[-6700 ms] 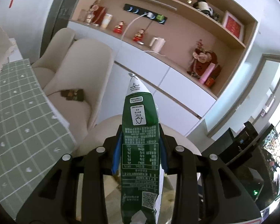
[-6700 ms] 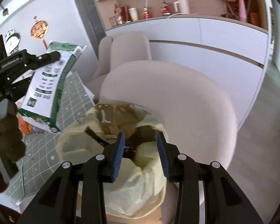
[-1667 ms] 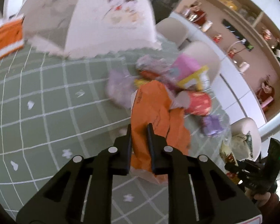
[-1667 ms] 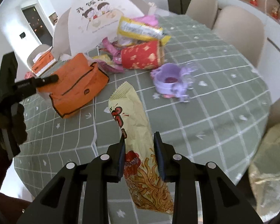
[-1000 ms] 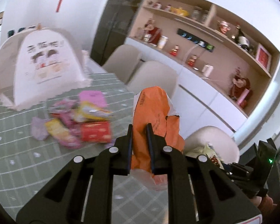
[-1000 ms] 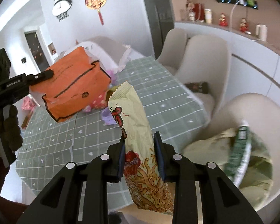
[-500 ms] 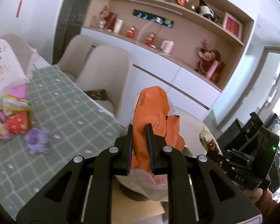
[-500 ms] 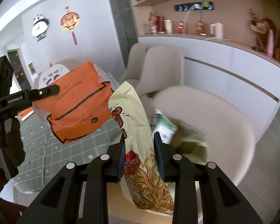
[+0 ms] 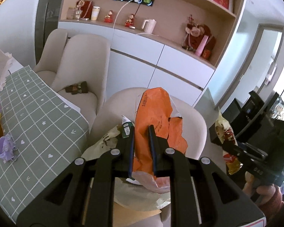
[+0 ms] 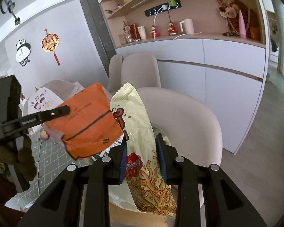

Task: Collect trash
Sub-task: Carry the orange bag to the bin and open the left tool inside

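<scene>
both wrappers now above bin, "genrobot" on left gripper [image 10: 62, 111].

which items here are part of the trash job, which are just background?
Job:
- orange bag, clamped in left gripper
- yellow snack packet, clamped in right gripper
- trash bag on the beige chair, green packet already in it
- purple cup on the green tablecloth

Background:
- white kettle
- panda clock
- shelf figurines
</scene>
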### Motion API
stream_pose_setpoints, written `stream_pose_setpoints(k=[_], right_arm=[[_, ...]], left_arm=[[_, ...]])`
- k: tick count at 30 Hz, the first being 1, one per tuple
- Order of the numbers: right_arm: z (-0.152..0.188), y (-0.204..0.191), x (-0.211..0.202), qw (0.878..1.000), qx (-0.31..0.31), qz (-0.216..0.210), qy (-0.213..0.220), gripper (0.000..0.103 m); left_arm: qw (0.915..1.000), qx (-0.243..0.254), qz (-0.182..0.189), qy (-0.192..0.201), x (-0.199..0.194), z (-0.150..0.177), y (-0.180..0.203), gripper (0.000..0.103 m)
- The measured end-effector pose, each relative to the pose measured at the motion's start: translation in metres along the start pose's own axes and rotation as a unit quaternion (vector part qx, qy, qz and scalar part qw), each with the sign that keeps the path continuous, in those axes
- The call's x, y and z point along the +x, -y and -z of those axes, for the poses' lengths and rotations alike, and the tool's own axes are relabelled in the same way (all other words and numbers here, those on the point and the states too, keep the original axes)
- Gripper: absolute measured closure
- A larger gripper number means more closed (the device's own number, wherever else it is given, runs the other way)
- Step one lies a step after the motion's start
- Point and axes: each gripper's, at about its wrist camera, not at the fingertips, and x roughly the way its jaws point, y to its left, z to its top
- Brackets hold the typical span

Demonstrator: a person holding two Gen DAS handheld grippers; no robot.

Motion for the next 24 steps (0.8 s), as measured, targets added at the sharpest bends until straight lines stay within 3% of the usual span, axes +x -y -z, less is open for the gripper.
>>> stream_pose_setpoints(k=[10, 18, 24], right_arm=[[0.004, 0.006, 0.007, 1.0, 0.007, 0.0, -0.009, 0.075], [0.01, 0.019, 0.021, 0.999, 0.033, 0.008, -0.027, 0.075], [0.015, 0.035, 0.036, 0.997, 0.054, 0.017, -0.048, 0.075]], left_arm=[[0.9988, 0.028, -0.031, -0.025, 0.031, 0.003, 0.004, 0.09], [0.9921, 0.016, -0.064, -0.107, 0.084, 0.025, -0.017, 0.089], [0.9842, 0.055, -0.063, -0.156, 0.12, 0.041, -0.001, 0.088]])
